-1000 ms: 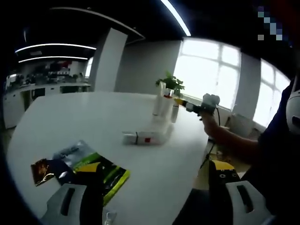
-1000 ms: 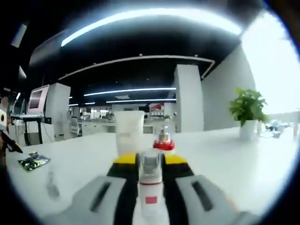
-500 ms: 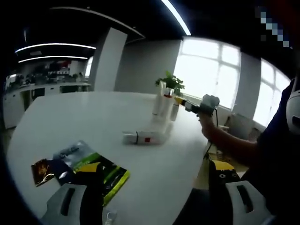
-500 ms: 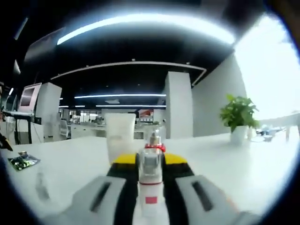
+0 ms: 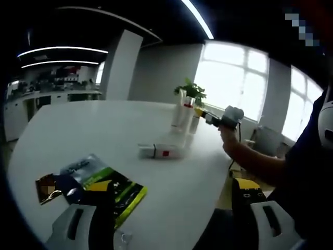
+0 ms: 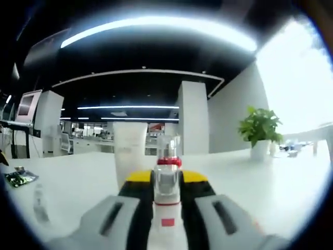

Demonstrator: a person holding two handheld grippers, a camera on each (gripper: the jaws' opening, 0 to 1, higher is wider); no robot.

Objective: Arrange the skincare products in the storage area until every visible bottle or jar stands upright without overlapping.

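Observation:
My right gripper [image 6: 166, 181] is shut on a white bottle [image 6: 166, 211] with a small red mark, held upright just over the table. Right behind it stand a white tube [image 6: 129, 156] and a bottle with a red collar [image 6: 168, 152]. In the left gripper view the right gripper [image 5: 212, 118], in a person's hand, holds that bottle [image 5: 195, 124] beside the upright white tubes [image 5: 180, 115]. A white tube [image 5: 174, 151] and a small box with a red mark [image 5: 155, 151] lie flat mid-table. My left gripper [image 5: 171, 234] hangs open at the near table edge.
Green and dark sachets [image 5: 99, 187] lie on the white table [image 5: 78, 135] near my left gripper; they show far left as sachets [image 6: 15, 177]. A potted plant [image 6: 257, 133] stands at the far edge. A small clear vial [image 6: 38, 202] lies on the left.
The right gripper has carried its bottle closer to the upright tube and the red-collared bottle, which now lines up directly behind it. The left gripper has barely moved.

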